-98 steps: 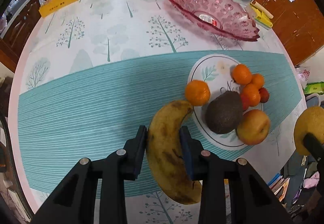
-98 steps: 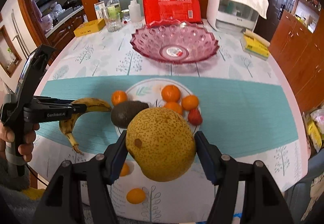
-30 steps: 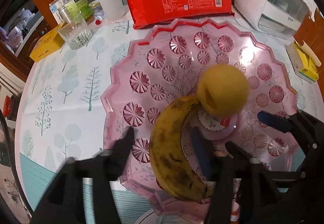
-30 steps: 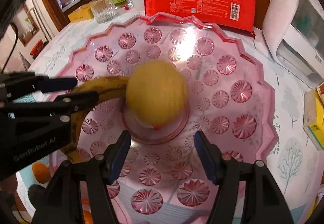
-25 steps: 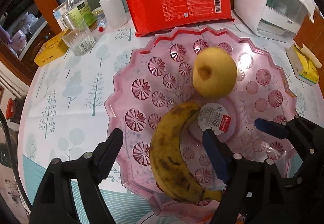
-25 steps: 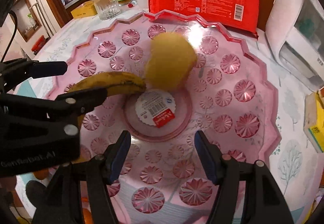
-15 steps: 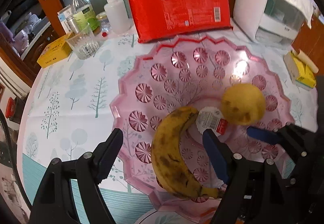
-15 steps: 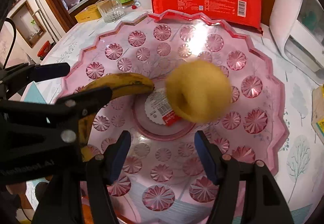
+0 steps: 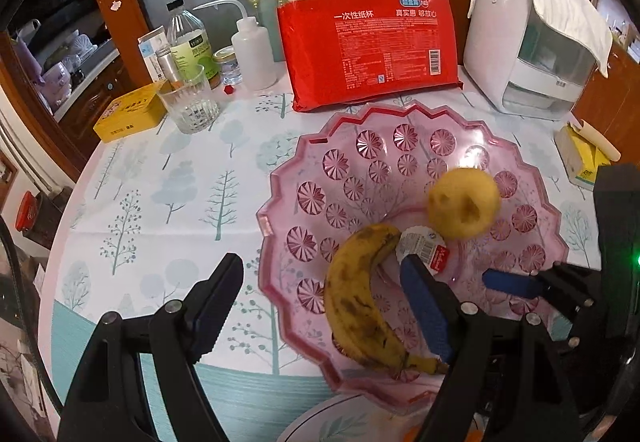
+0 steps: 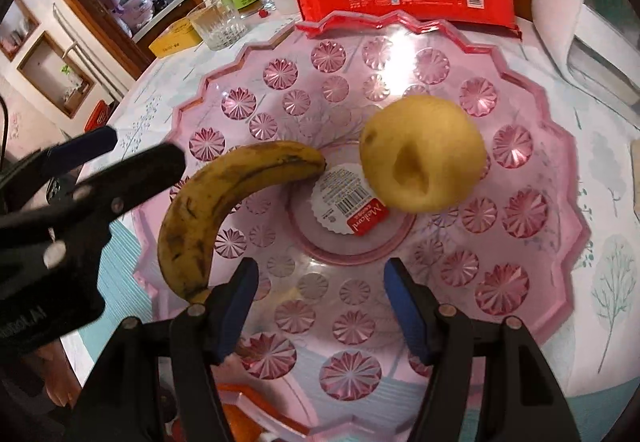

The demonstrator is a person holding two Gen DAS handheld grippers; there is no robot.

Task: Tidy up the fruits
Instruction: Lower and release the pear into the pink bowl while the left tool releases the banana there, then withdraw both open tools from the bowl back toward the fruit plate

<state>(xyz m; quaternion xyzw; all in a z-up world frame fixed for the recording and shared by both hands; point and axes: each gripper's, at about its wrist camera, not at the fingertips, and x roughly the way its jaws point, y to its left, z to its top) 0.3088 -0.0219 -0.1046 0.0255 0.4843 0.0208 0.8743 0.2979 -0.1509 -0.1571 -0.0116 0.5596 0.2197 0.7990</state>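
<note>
In the pink glass bowl [image 10: 532, 202] on the tabletop [image 9: 168, 194], the spotted banana [image 10: 224, 198] lies left of the centre sticker [image 10: 346, 198] and the yellow pear [image 10: 422, 152] sits just right of it, slightly blurred. The left tongs [image 9: 320, 294] stand spread above the banana without touching it. The right tongs [image 10: 320, 298] hang spread and empty over the bowl's near side.

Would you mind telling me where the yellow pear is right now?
The pear lies free inside the pink glass bowl, right of centre in both wrist views, beside the round label, with the banana on the label's other side.
</note>
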